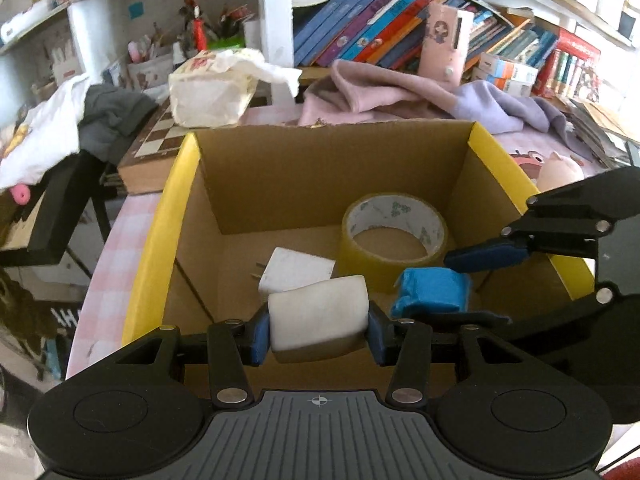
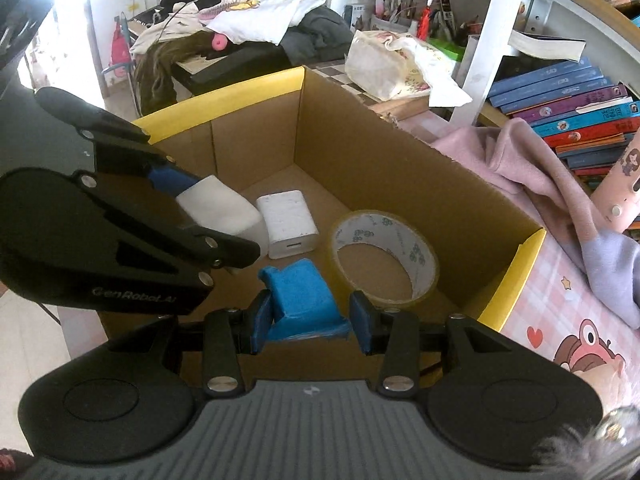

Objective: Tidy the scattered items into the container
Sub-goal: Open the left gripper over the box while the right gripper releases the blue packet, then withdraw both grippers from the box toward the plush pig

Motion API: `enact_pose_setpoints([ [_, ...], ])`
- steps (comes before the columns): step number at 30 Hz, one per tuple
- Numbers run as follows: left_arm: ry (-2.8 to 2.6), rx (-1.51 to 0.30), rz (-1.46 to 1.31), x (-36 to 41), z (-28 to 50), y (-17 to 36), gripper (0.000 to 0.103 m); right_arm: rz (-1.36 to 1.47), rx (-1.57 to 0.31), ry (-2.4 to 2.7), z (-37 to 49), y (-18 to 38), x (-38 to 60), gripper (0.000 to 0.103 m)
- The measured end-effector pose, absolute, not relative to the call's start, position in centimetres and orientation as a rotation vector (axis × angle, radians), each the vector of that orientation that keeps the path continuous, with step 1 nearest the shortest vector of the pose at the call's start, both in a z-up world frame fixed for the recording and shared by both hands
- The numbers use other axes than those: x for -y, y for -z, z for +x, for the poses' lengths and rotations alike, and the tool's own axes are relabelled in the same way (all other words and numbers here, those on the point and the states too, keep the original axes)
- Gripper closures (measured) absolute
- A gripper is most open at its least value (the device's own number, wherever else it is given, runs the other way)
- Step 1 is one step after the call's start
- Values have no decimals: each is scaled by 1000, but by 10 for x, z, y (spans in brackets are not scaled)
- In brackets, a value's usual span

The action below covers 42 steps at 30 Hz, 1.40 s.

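Nearest the left wrist camera, the left claw (image 1: 318, 334) grips a white block (image 1: 318, 316), its 2 blue pads pressed against the block's sides. The block hangs inside the open cardboard box (image 1: 328, 168), above the box floor, casting a shadow below. Just beyond the left claw lies a white charger (image 1: 294, 270) with its prongs pointing left, flat on the box floor. Further ahead and to the right of that claw sits a roll of tape (image 1: 394, 232), lying flat with its hole facing up.

In the right wrist view, the right claw (image 2: 314, 326) holds a blue object (image 2: 302, 300) between its pads; the left pad touches it, while whether the right pad presses on it cannot be told for sure. The blue object is also inside the box (image 2: 400, 140), low near the floor. Ahead of the right claw and slightly right lies the tape roll (image 2: 384, 258); ahead and slightly left is the charger (image 2: 286, 220), its port facing the camera. The left claw (image 2: 200, 200) enters from the left with the white block (image 2: 218, 210), beside the charger.

The box has yellow edges and stands on a bench (image 2: 560, 300) covered with a pink checked cloth. Behind the box lie a pink garment (image 1: 372, 88), a tissue pack (image 1: 212, 92) and rows of books (image 1: 380, 28).
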<state>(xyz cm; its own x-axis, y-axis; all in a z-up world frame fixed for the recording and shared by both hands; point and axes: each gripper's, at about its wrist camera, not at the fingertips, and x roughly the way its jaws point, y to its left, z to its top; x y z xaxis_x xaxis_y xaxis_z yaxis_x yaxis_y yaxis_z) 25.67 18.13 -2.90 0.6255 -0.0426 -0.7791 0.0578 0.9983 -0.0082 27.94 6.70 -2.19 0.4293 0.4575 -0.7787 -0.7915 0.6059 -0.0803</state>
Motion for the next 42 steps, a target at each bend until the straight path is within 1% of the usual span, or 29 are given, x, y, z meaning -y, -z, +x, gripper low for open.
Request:
enact_pose_setpoints([
  [2, 49, -888, 6, -183, 254, 26, 52, -465, -783, -817, 278, 20, -65, 62],
  [4, 34, -860, 17, -182, 248, 20, 39, -442, -765, -817, 274, 16, -60, 61],
  [5, 25, -845, 26, -181, 244, 17, 35, -427, -758, -819, 273, 13, -58, 58],
  [6, 18, -832, 33, -180, 242, 13, 29, -415, -748, -818, 270, 11, -55, 57],
  [7, 13, -820, 38, -179, 239, 10, 25, -406, -738, -819, 268, 8, -52, 57],
  [9, 11, -795, 40, -177, 231, 3, 25, -391, -721, -817, 263, 2, -47, 53],
  [11, 14, -773, 37, -174, 223, -4, 24, -377, -704, -817, 256, -3, -42, 47],
  [15, 18, -728, 41, -166, 203, -17, 24, -354, -672, -803, 242, -14, -32, 43],
  [20, 17, -661, 69, -156, 175, -36, 23, -329, -628, -785, 217, -28, -18, 42],
  [24, 15, -598, 65, -150, 145, -52, 19, -302, -579, -772, 190, -43, -5, 41],
  [31, 9, -521, 55, -140, 93, -70, 18, -258, -476, -698, 134, -68, 27, 40],
  [37, 14, -465, 6, -133, 50, -76, 18, -205, -422, -588, 90, -78, 62, 40],
  [42, 3, -449, -10, -123, 23, -71, 18, -181, -427, -511, 60, -74, 86, 40],
])
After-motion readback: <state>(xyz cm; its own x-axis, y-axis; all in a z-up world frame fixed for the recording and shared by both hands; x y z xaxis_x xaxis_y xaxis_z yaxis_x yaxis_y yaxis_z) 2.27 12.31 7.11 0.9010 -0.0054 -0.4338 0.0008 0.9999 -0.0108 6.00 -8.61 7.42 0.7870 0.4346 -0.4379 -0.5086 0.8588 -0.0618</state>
